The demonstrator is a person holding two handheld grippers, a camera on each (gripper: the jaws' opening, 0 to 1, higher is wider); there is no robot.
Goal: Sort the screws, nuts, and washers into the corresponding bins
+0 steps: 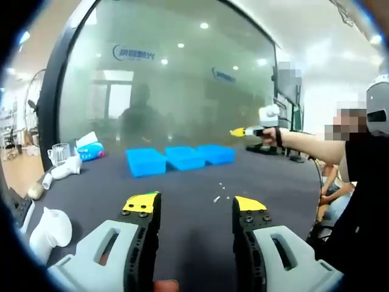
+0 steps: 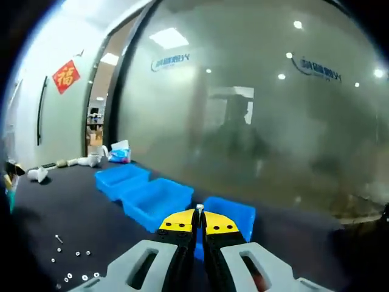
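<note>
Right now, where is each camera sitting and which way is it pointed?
Left gripper view: on the left tongs, open, low over the dark table, facing the blue bins; right tongs at right.
Right gripper view: on the right tongs, shut, above the blue bins.
Shared: bins, table.

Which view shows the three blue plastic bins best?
The right gripper view: the three blue plastic bins sit close and large, with open insides visible, though the right gripper covers part. The left gripper view shows them farther off and smaller.
</note>
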